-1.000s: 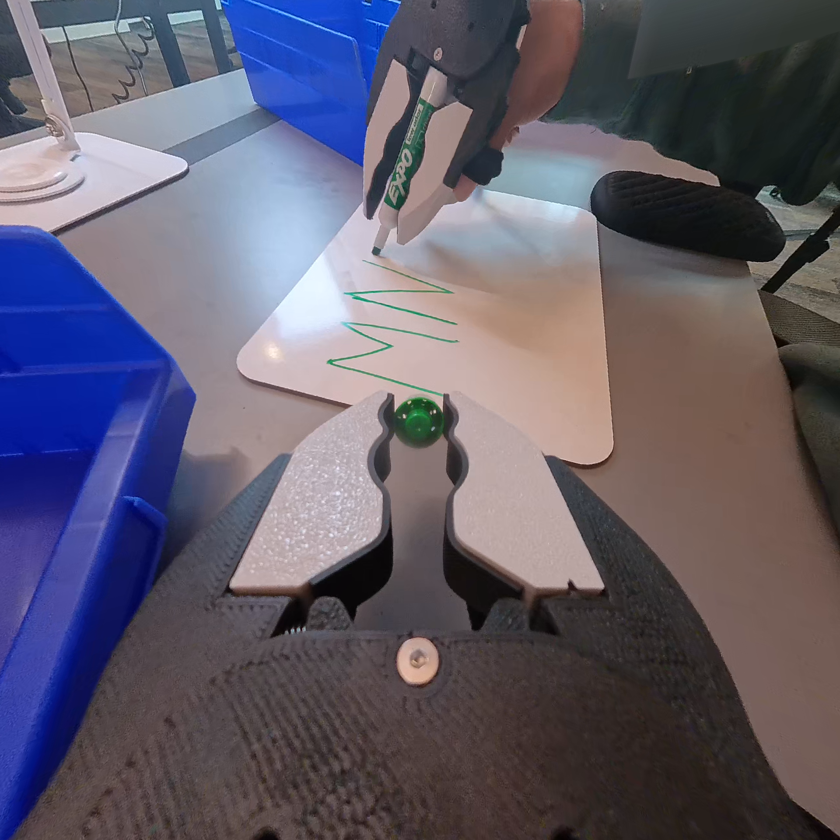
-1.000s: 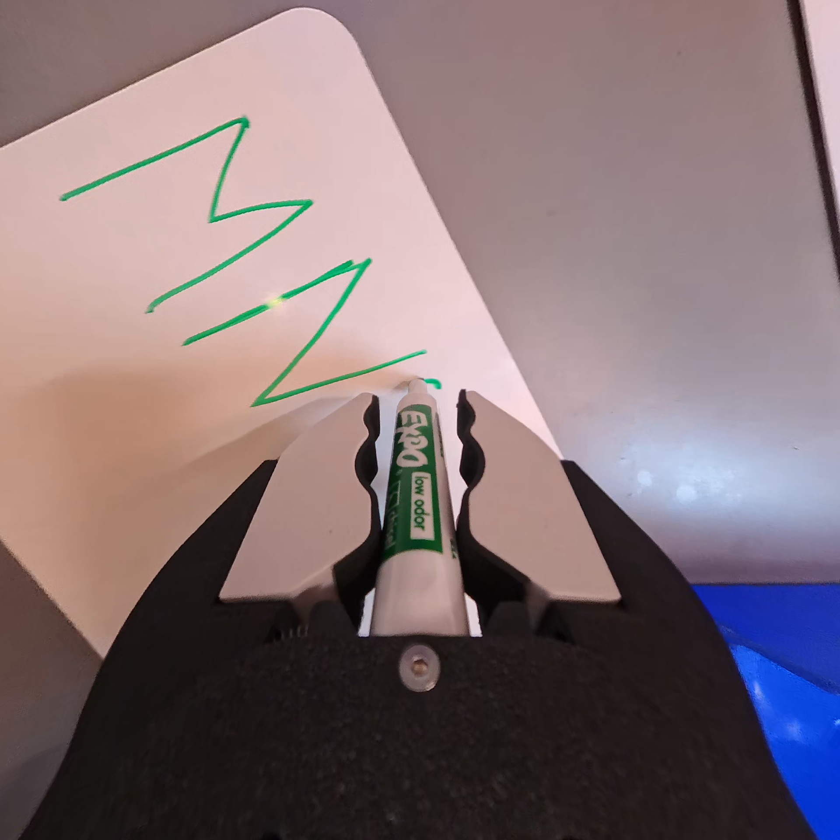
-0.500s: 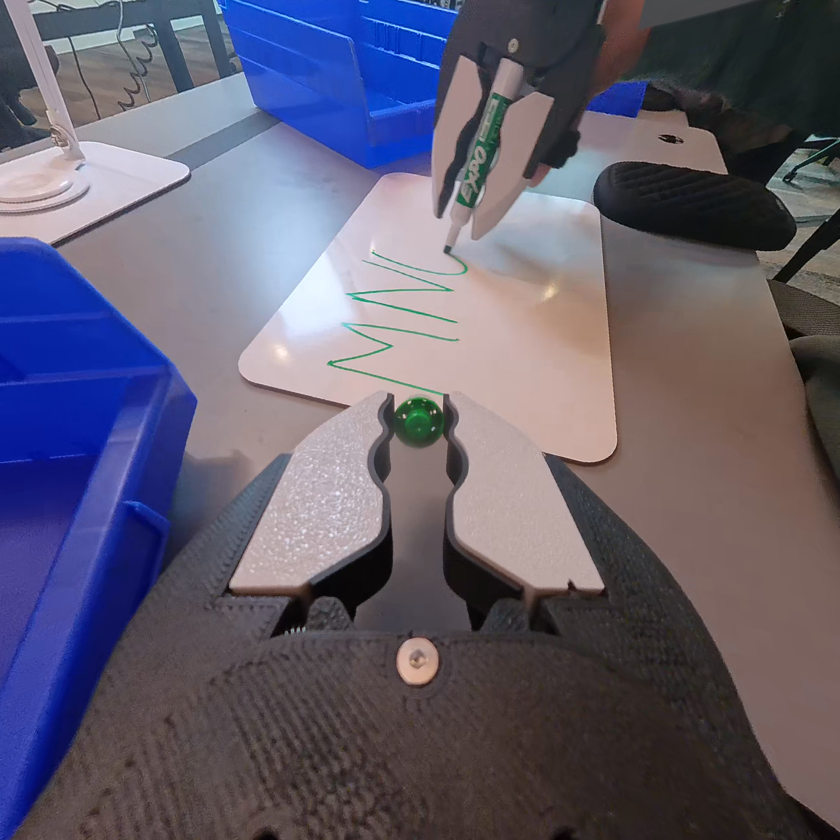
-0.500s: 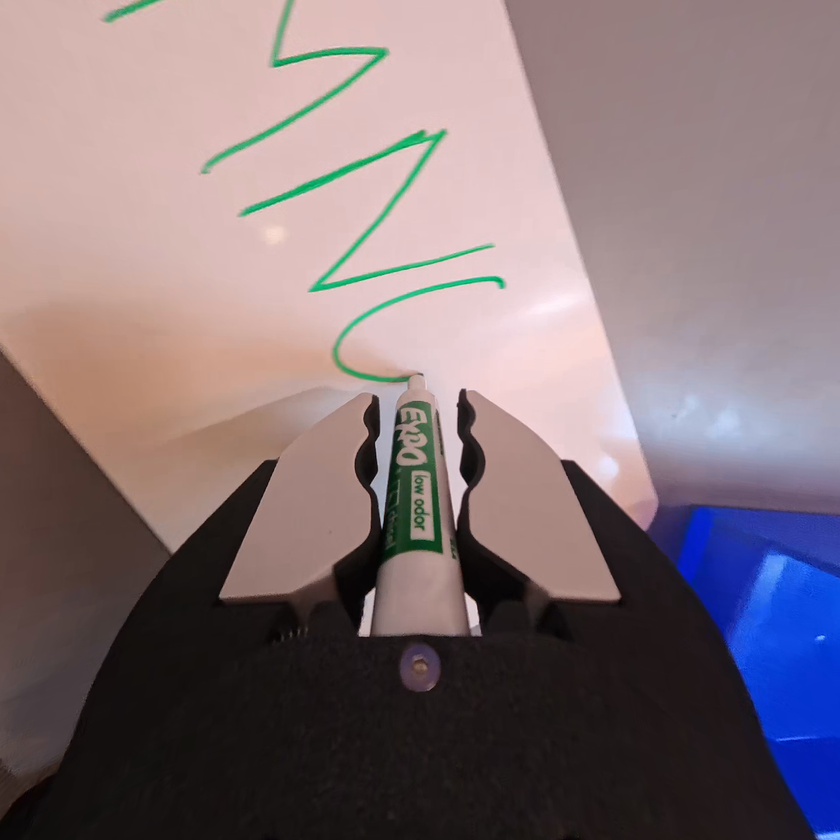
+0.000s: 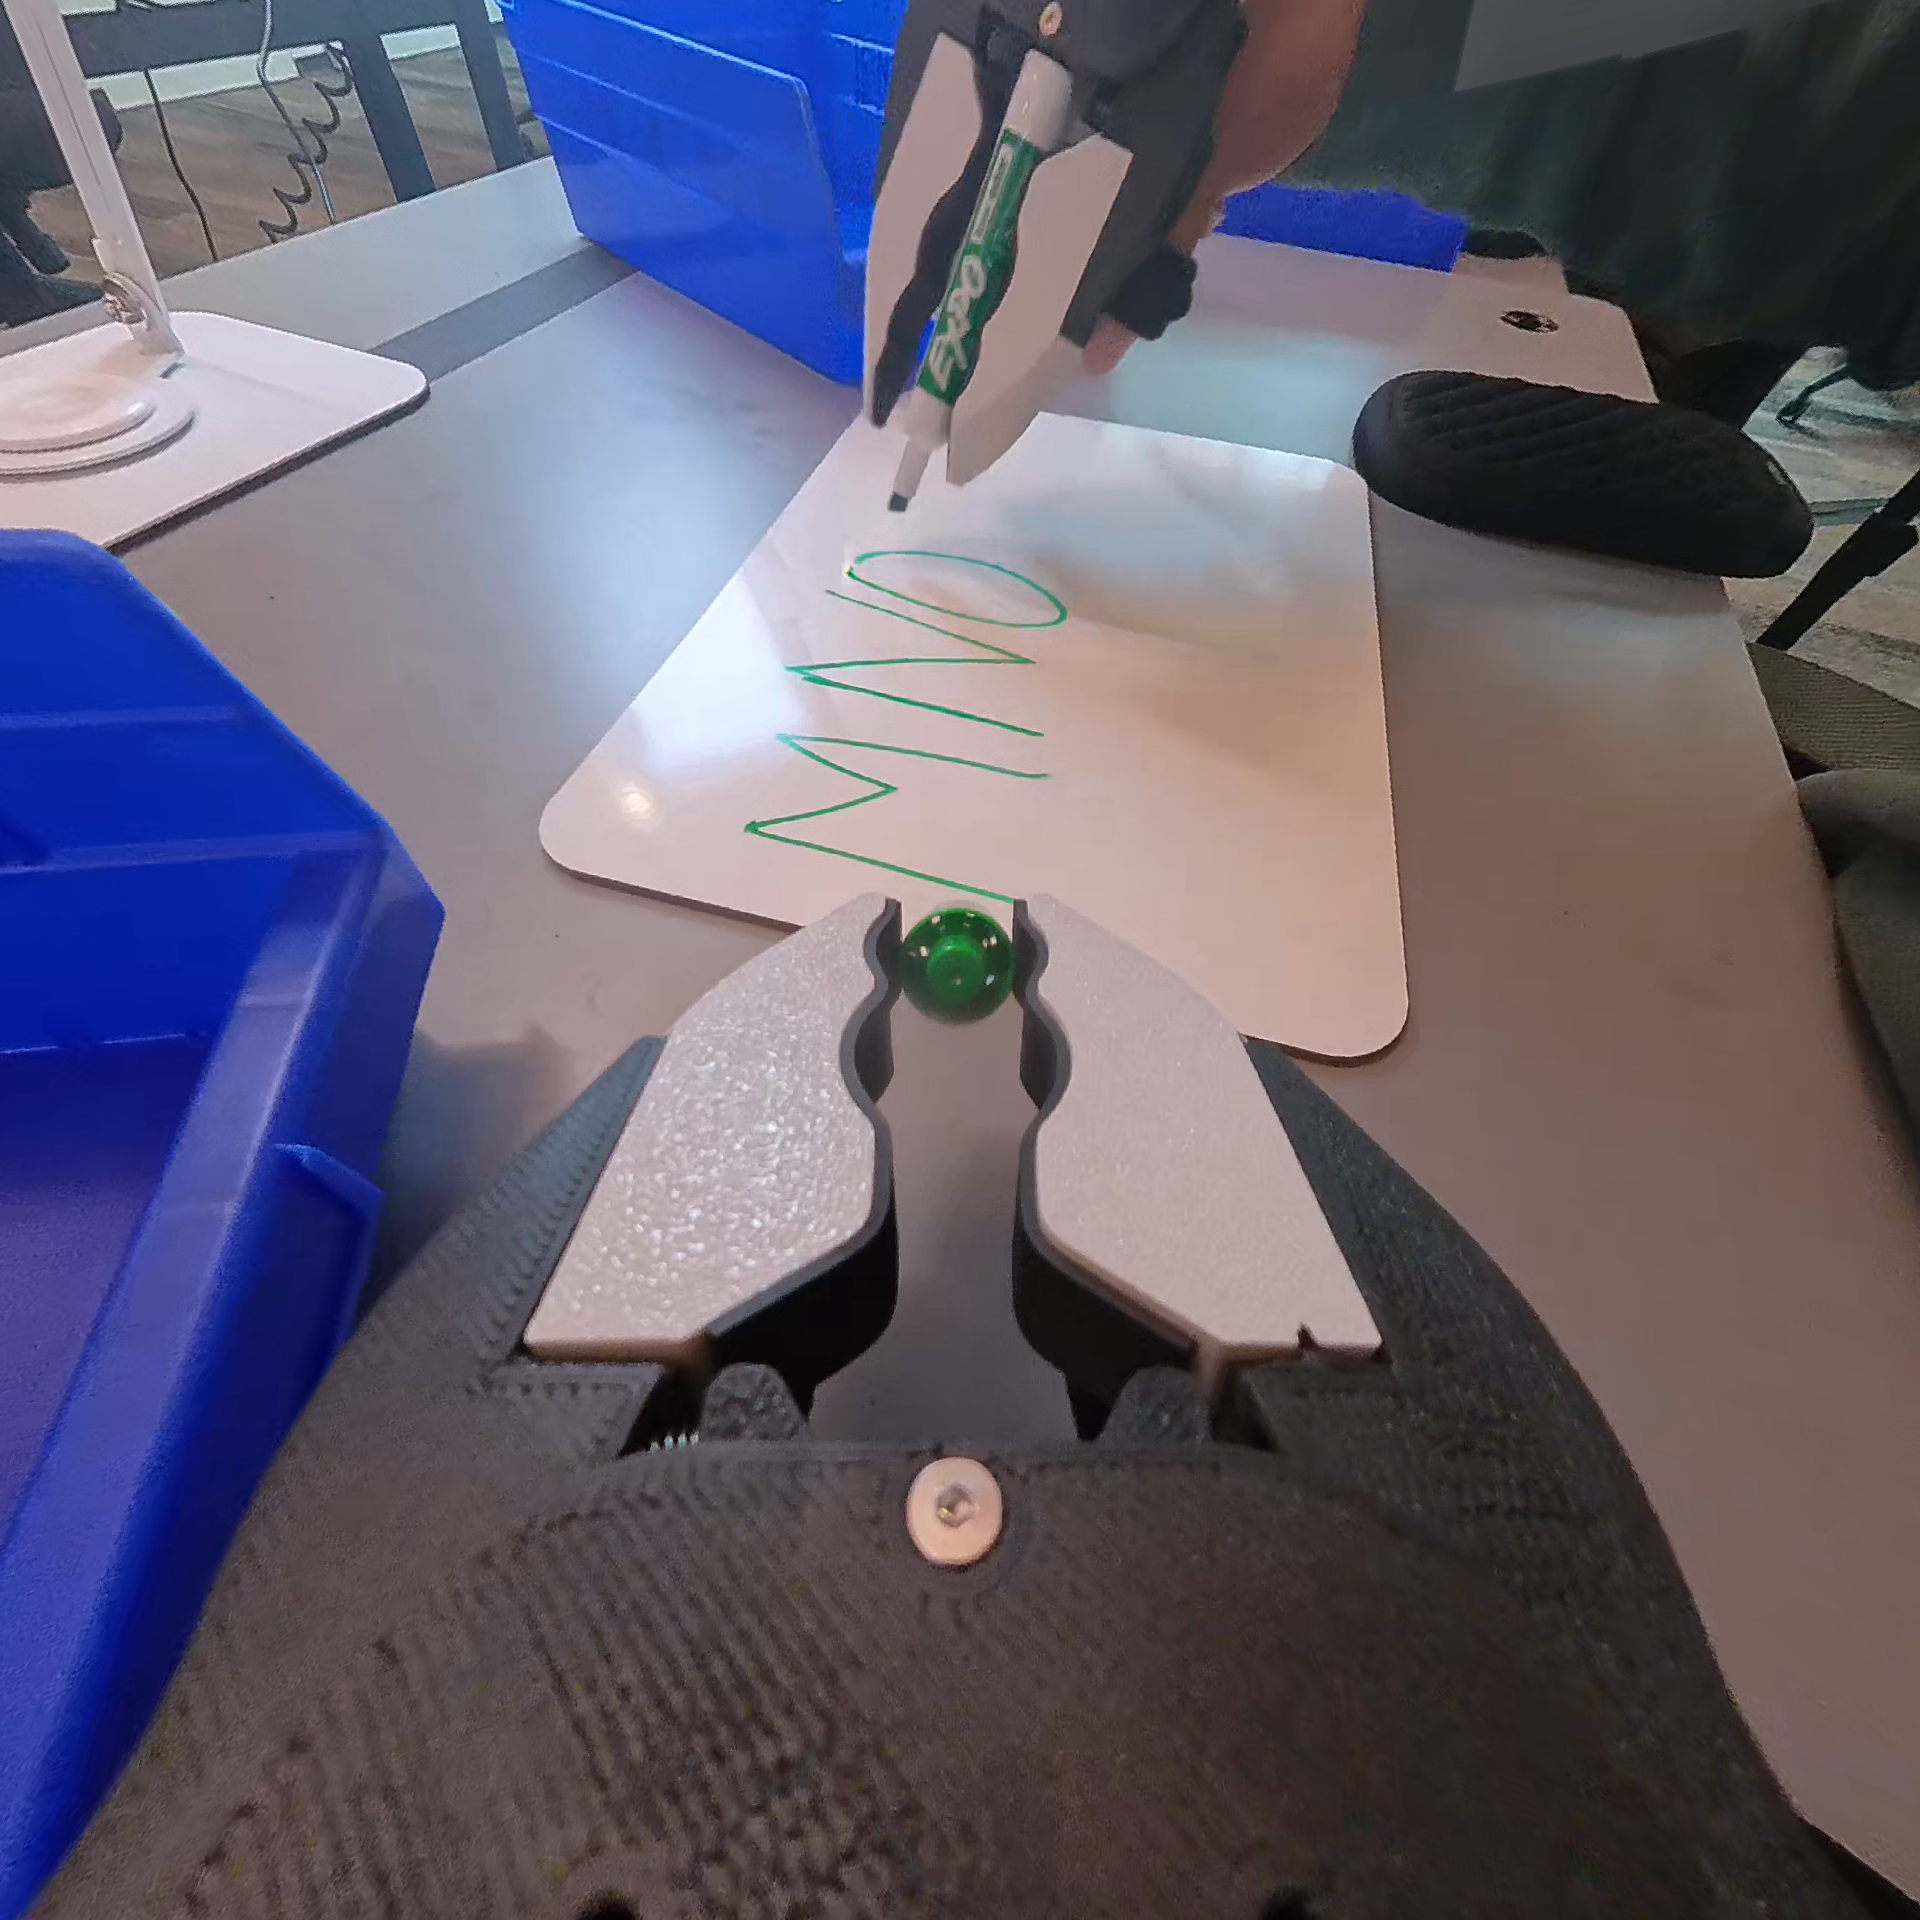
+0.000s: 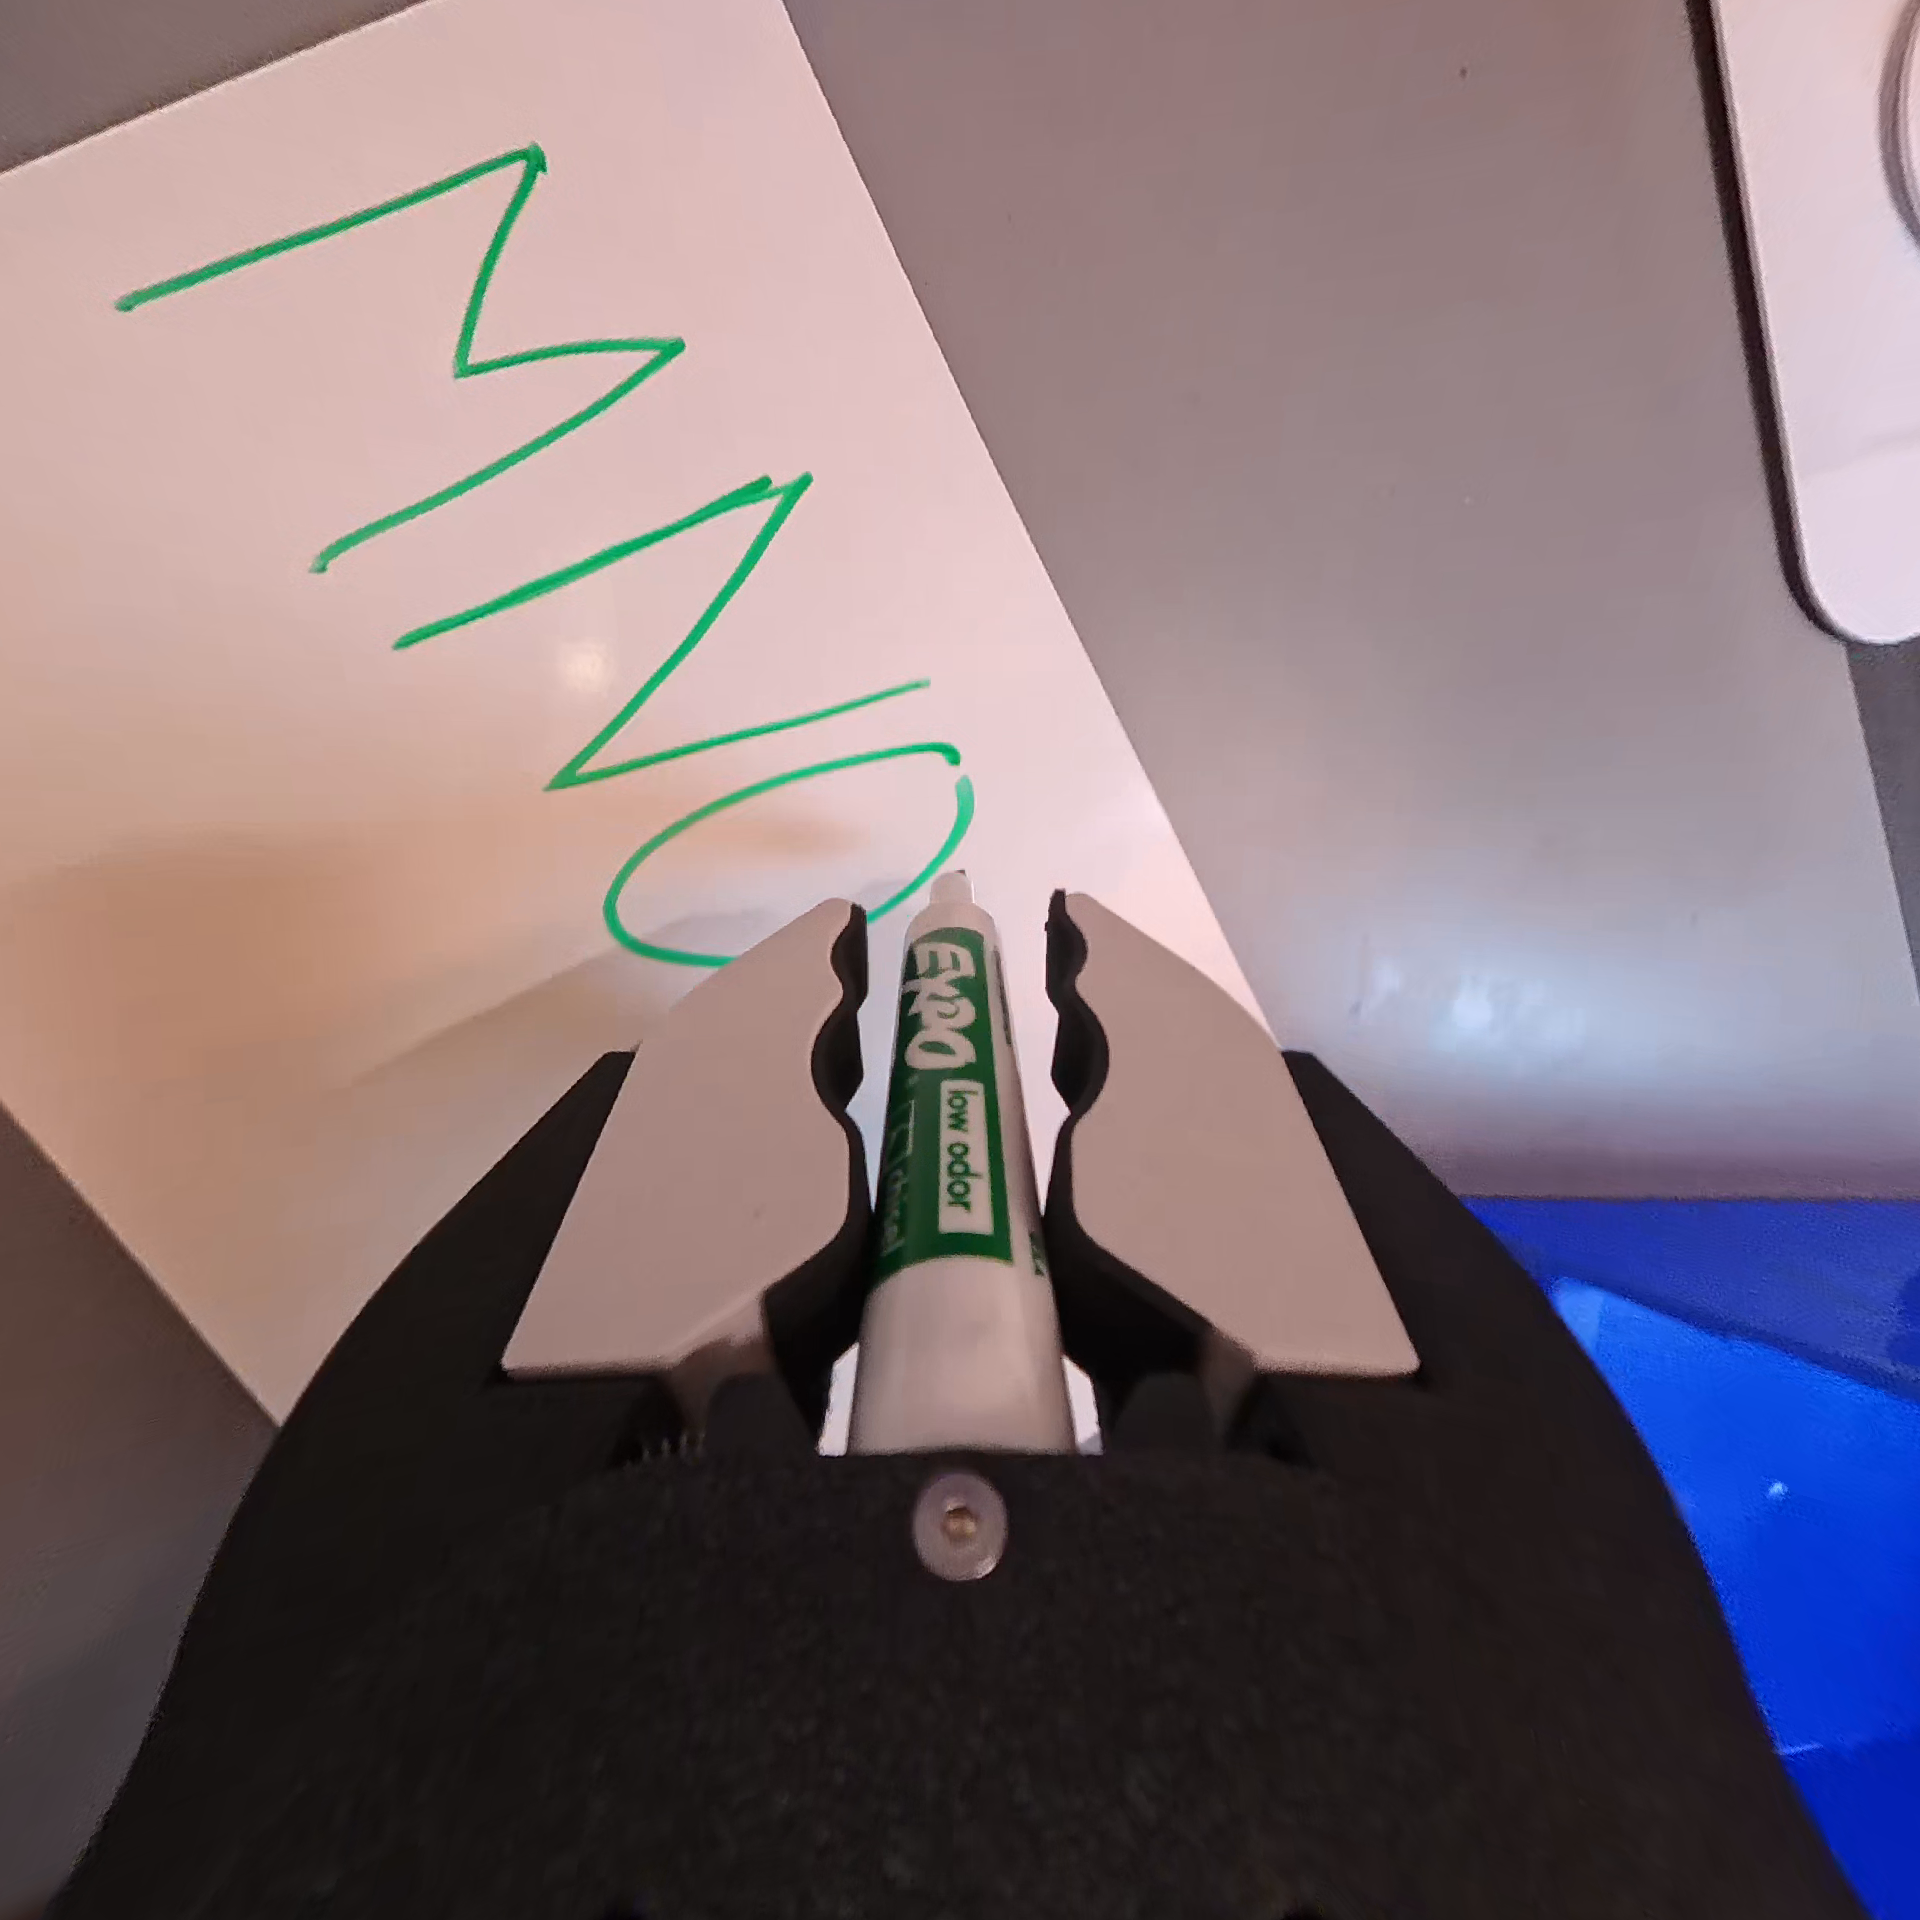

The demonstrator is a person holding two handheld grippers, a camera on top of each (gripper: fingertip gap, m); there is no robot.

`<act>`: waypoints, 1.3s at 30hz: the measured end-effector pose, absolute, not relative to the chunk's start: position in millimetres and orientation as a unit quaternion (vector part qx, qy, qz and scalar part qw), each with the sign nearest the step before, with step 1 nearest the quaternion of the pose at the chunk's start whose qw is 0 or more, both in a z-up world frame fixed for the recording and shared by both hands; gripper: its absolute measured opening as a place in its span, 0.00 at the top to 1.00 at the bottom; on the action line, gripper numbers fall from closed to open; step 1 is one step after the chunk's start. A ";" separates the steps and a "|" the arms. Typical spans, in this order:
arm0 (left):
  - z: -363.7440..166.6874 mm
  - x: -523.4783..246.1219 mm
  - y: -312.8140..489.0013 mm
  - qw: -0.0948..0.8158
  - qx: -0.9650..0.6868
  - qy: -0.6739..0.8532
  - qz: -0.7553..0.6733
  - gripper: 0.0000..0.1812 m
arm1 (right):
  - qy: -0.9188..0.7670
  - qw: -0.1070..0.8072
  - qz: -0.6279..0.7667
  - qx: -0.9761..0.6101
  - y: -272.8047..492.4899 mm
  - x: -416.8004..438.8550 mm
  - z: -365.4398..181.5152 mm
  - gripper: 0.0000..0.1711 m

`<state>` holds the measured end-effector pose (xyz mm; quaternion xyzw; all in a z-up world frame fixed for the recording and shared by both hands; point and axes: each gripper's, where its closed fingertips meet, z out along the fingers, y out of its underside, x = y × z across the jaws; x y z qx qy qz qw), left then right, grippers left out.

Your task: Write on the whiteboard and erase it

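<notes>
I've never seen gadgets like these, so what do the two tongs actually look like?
Both match. The left tongs and right tongs each have two flat, pale grey fingers with a speckled surface and wavy black inner edges, set in a ribbed black body with one silver screw. No cables show.

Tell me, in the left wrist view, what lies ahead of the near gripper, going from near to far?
Left gripper pinching a green cap → whiteboard with green marks → marker held by the right gripper → blue bin.

whiteboard: glossy, smooth | bin: shiny blue plastic | table: matt grey
</notes>
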<state>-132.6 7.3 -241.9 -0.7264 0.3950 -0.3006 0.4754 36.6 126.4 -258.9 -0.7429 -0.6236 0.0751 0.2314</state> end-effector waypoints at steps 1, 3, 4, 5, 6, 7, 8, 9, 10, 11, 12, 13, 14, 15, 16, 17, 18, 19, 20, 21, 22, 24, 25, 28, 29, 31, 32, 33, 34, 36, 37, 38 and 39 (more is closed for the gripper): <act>-242.3 -132.6 7.3 0.475 -0.727 0.395 -0.301 0.89 | -0.620 0.231 0.077 -0.746 124.7 40.3 -258.5 0.80; -242.4 -132.5 7.7 0.474 -0.727 0.394 -0.301 0.89 | -0.615 0.230 0.078 -0.750 122.9 45.2 -259.2 0.80; -242.2 -132.5 7.8 0.475 -0.727 0.394 -0.300 0.89 | -0.612 0.231 0.079 -0.752 123.1 46.1 -259.8 0.80; -242.2 -132.4 7.9 0.476 -0.727 0.395 -0.299 0.89 | -0.611 0.233 0.079 -0.753 123.9 46.6 -260.4 0.80; -242.2 -132.4 8.0 0.477 -0.727 0.395 -0.297 0.89 | -0.610 0.234 0.078 -0.753 125.7 46.8 -261.0 0.80; -241.8 -132.6 8.3 0.479 -0.726 0.395 -0.295 0.89 | -0.610 0.234 0.075 -0.753 127.5 47.0 -262.0 0.80; -240.9 -132.9 8.8 0.482 -0.725 0.395 -0.293 0.89 | -0.609 0.234 0.073 -0.754 129.6 46.8 -263.0 0.80; -239.4 -133.3 9.0 0.486 -0.723 0.395 -0.290 0.89 | -0.608 0.235 0.071 -0.755 132.0 46.2 -263.9 0.80; -238.3 -133.4 8.9 0.489 -0.721 0.396 -0.289 0.89 | -0.609 0.235 0.068 -0.755 133.8 45.6 -264.9 0.80; -237.8 -133.4 8.4 0.490 -0.720 0.397 -0.288 0.89 | -0.609 0.236 0.067 -0.754 135.5 44.8 -265.6 0.80; -238.0 -133.2 8.0 0.489 -0.720 0.398 -0.289 0.89 | -0.609 0.237 0.066 -0.754 137.0 44.1 -266.2 0.80; -238.6 -132.9 7.7 0.487 -0.721 0.399 -0.290 0.89 | -0.608 0.237 0.064 -0.755 138.5 44.0 -267.0 0.80; -238.7 -132.7 7.6 0.487 -0.721 0.399 -0.290 0.89 | -0.608 0.237 0.061 -0.755 139.8 44.4 -267.9 0.80; -238.7 -132.8 7.7 0.487 -0.721 0.399 -0.290 0.89 | -0.608 0.235 0.059 -0.756 140.5 45.0 -269.0 0.80; -238.6 -132.8 7.7 0.487 -0.721 0.399 -0.290 0.89 | -0.608 0.233 0.058 -0.756 140.2 45.8 -270.5 0.80; -238.8 -132.9 7.6 0.487 -0.721 0.399 -0.290 0.89 | -0.609 0.229 0.058 -0.757 139.2 46.9 -272.3 0.80; -239.0 -132.8 7.7 0.486 -0.721 0.399 -0.291 0.89 | -0.610 0.226 0.059 -0.757 137.4 48.1 -273.9 0.80; -239.1 -132.7 7.8 0.486 -0.721 0.399 -0.291 0.89 | -0.610 0.224 0.061 -0.757 135.1 48.9 -274.5 0.80; -239.3 -132.7 7.9 0.485 -0.721 0.399 -0.291 0.89 | -0.610 0.220 0.065 -0.758 131.5 50.0 -274.5 0.80; -239.5 -132.8 7.9 0.485 -0.722 0.398 -0.292 0.89 | -0.611 0.215 0.067 -0.759 126.9 51.6 -274.6 0.80; -239.6 -132.8 8.0 0.485 -0.722 0.398 -0.292 0.89 | -0.613 0.209 0.069 -0.759 121.1 53.6 -274.6 0.81; -240.0 -132.6 7.9 0.484 -0.722 0.399 -0.292 0.89 | -0.620 0.194 0.072 -0.756 105.3 57.5 -274.4 0.81; -240.1 -132.6 7.9 0.484 -0.722 0.399 -0.292 0.89 | -0.625 0.185 0.075 -0.755 95.8 59.0 -274.4 0.81; -240.2 -132.5 8.1 0.484 -0.722 0.399 -0.292 0.89 | -0.638 0.164 0.082 -0.747 69.8 61.6 -274.3 0.81; -240.5 -132.4 8.1 0.483 -0.723 0.399 -0.292 0.89 | -0.641 0.164 0.080 -0.745 66.1 61.5 -274.1 0.80; -240.6 -132.1 8.1 0.483 -0.722 0.400 -0.291 0.89 | -0.641 0.175 0.076 -0.743 68.6 60.3 -272.9 0.80; -240.6 -132.0 8.0 0.483 -0.722 0.401 -0.290 0.89 | -0.635 0.188 0.076 -0.745 75.0 58.8 -270.8 0.80; -240.5 -132.0 8.1 0.484 -0.722 0.401 -0.289 0.89 | -0.628 0.204 0.077 -0.747 83.8 57.2 -268.1 0.80; -240.5 -131.9 8.1 0.484 -0.722 0.401 -0.289 0.89 | -0.621 0.219 0.076 -0.749 93.4 56.3 -265.6 0.80; -240.4 -132.1 8.1 0.484 -0.722 0.401 -0.289 0.89 | -0.609 0.240 0.074 -0.752 111.1 55.6 -262.9 0.80; -240.3 -132.1 8.2 0.484 -0.722 0.401 -0.289 0.89 | -0.604 0.246 0.075 -0.754 117.7 54.9 -262.6 0.80; -240.2 -132.1 8.2 0.484 -0.722 0.400 -0.290 0.89 | -0.601 0.249 0.078 -0.756 122.8 54.2 -262.8 0.80; -240.2 -132.1 8.1 0.484 -0.722 0.400 -0.290 0.89 | -0.597 0.252 0.081 -0.757 126.7 53.1 -263.0 0.80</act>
